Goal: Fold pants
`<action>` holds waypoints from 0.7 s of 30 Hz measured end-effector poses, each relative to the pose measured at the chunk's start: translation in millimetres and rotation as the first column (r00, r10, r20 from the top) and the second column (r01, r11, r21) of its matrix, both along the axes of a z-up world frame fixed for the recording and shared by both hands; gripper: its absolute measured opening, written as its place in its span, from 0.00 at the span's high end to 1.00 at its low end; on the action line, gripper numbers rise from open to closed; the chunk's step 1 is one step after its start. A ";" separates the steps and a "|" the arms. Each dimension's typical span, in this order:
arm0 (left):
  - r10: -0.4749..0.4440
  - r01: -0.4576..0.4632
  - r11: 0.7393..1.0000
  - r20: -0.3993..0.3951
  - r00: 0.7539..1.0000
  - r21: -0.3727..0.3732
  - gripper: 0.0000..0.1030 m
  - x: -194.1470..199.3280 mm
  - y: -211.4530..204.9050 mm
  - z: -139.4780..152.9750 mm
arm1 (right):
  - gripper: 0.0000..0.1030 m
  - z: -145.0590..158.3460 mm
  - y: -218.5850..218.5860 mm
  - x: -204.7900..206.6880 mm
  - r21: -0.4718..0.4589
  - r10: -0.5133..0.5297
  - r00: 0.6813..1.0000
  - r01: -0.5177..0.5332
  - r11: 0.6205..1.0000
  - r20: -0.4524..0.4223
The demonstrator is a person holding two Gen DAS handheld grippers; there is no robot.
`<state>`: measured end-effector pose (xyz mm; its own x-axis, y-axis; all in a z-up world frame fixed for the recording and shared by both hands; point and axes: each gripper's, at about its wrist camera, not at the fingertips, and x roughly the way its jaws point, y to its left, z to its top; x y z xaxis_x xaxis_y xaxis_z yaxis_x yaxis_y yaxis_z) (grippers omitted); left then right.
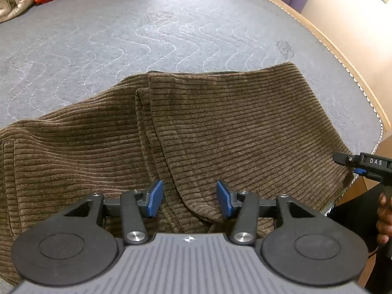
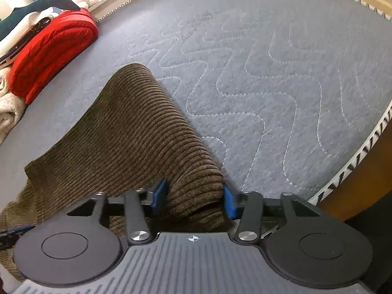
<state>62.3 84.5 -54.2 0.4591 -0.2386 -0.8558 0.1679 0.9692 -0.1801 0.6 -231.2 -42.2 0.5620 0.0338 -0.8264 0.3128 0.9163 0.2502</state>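
The left gripper was nearest in its own view, and its two blue pads stood apart. A fold of the brown corduroy pants lay between them, but the pads did not press on it, so that gripper held nothing.

In the right wrist view, the right gripper had a thick bunch of the pants between its blue pads. The cloth touched both pads and bulged up between them, so it looked pinched there. From the left wrist view this gripper sat at the near right corner of the pants, with a hand on its handle.

The pants lay on a grey quilted mattress, close to the near edge. They looked folded once already, with one layer on top of another and a crease running from near to far. A red blanket and a cream blanket sat far away on the left, well apart from the pants.

This seemed to be the start of the next fold: getting hold of the near edge. Next, the left gripper would need to close on its fold. Then both hands would need to lift together and carry the near edge over to the far edge, keeping the layers lined up.
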 end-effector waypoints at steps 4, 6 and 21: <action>0.017 -0.017 1.000 0.021 1.000 -0.016 0.48 -0.2 4.4 5.2 | 0.69 12.9 18.4 -3.6 -0.108 0.069 0.996 -0.062 0.992 0.065; 0.038 -0.035 0.999 0.063 0.997 -0.042 0.48 -1.2 7.4 13.5 | 0.72 27.9 40.2 -11.1 -0.227 0.169 0.976 -0.135 0.964 0.135; 0.008 0.035 0.915 0.104 0.995 -0.402 0.53 -4.3 2.4 33.8 | 0.77 40.1 197.8 -111.0 -0.699 0.900 0.383 -0.585 0.412 0.210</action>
